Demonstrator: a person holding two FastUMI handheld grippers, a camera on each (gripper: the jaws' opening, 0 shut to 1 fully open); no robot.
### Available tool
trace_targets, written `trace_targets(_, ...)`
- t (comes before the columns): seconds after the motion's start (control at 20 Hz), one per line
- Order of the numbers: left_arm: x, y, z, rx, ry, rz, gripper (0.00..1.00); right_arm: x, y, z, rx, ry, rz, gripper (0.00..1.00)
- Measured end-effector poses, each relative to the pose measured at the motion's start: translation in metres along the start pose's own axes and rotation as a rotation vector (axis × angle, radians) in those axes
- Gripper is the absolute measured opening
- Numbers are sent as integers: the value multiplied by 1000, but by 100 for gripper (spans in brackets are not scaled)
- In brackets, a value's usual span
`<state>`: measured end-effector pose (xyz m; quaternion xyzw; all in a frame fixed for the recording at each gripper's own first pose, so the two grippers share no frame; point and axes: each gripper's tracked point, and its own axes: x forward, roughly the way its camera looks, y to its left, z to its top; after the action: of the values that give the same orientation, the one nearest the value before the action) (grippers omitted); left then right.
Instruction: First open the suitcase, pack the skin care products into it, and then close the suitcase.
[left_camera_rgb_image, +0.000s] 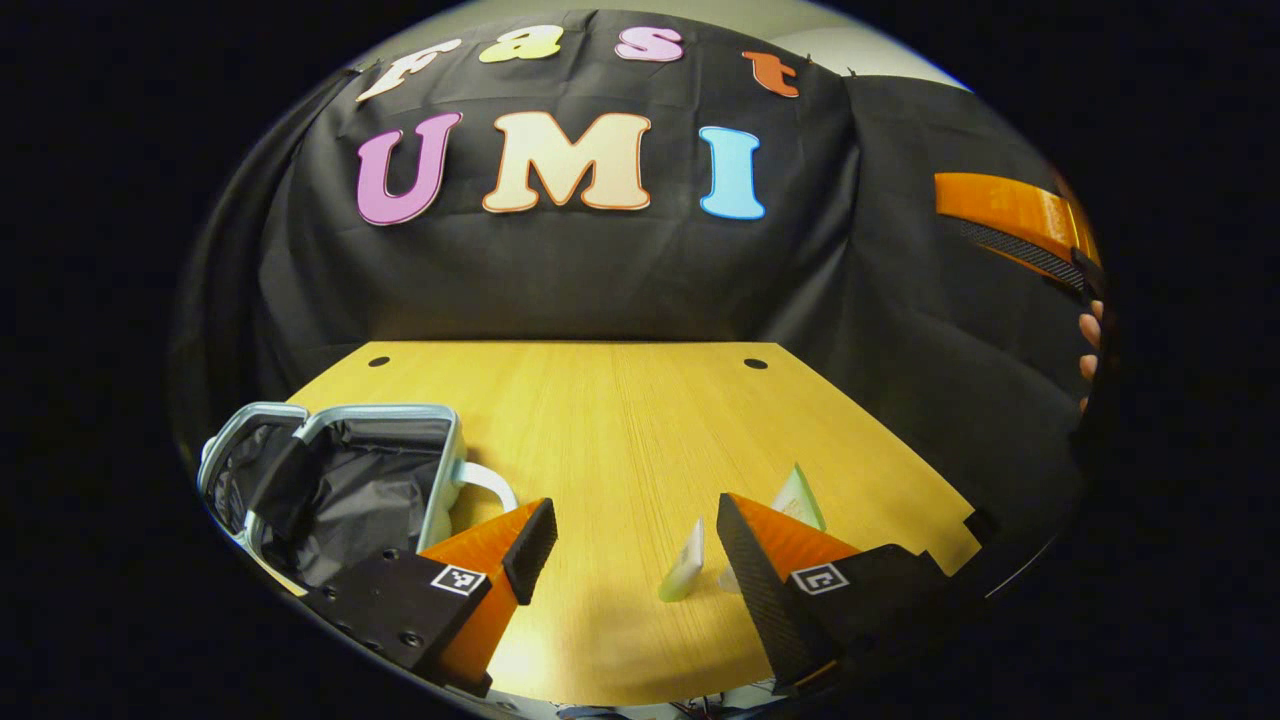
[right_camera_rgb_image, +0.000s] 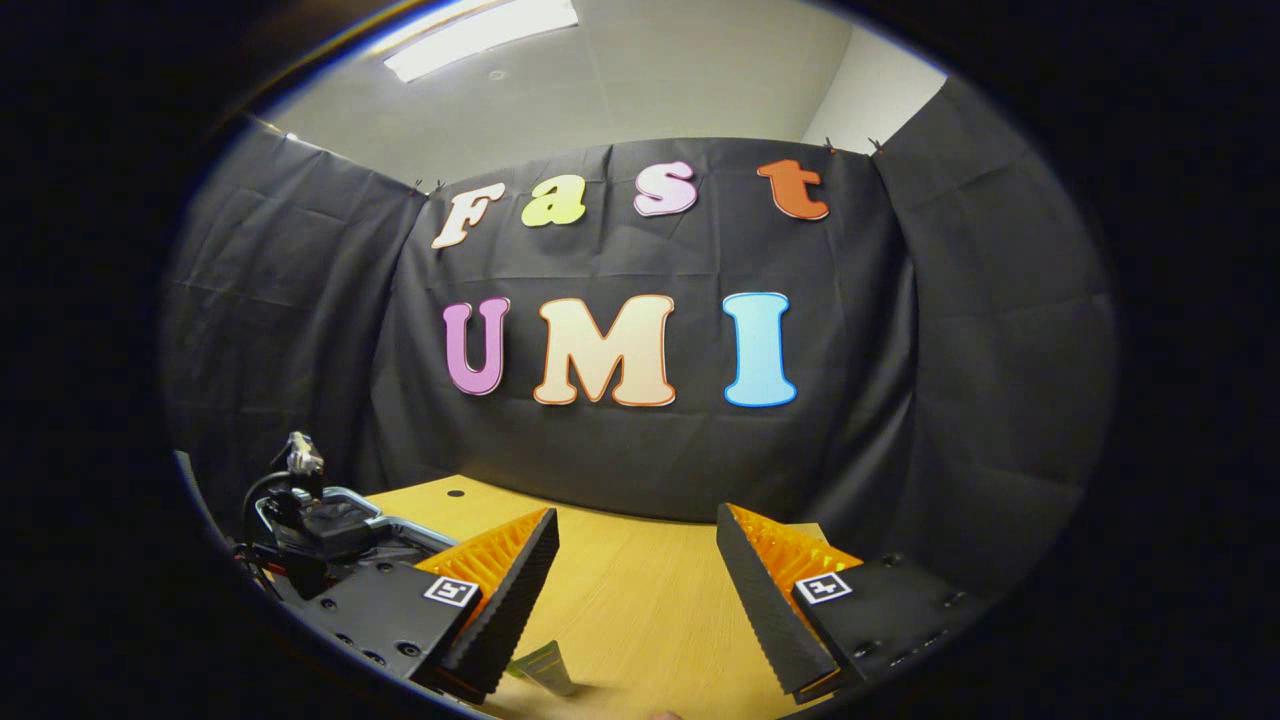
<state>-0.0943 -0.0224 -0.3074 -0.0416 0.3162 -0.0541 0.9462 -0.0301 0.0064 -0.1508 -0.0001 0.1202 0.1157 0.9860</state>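
In the left gripper view, the left tool hangs low over the wooden table, its two fingers spread wide apart with nothing between them. At about eight o'clock lies the suitcase, lid open, its dark lining showing inside a pale silvery rim, with a white handle on the side toward the middle of the table. Between the fingers, close to six o'clock, a small pale skin care sachet stands upright on the table, and a second pale green one stands just behind the tool's right-hand finger at about five o'clock. At three o'clock, by the edge, the other tool's body and the fingertips of a hand appear.

In the right gripper view, the right tool is held above the table, fingers apart and empty. At eight o'clock the open suitcase lies partly hidden behind the other tool. At six o'clock, just beside the left-hand finger, a pale green sachet pokes up.
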Motion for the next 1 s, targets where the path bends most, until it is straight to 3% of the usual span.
trace_targets(0.25,16,-19,-25,-8,51,-52,89,-7,-6,1,-24,-7,-8,99)
trace_targets(0.5,29,-38,-68,-54,177,-116,64,-12,-8,-6,-30,16,-3,99)
trace_targets(0.65,32,-35,-85,-57,216,-99,47,-14,-2,-15,-38,29,13,100)
trace_targets(0.75,33,-31,-88,-58,217,-88,18,-15,6,-24,-49,45,32,100)
trace_targets(0.85,34,-30,-88,-69,224,-98,19,-17,14,-32,-57,54,53,99)
trace_targets(1.0,32,-21,-80,-78,226,-78,12,-16,33,-49,-59,66,95,99)
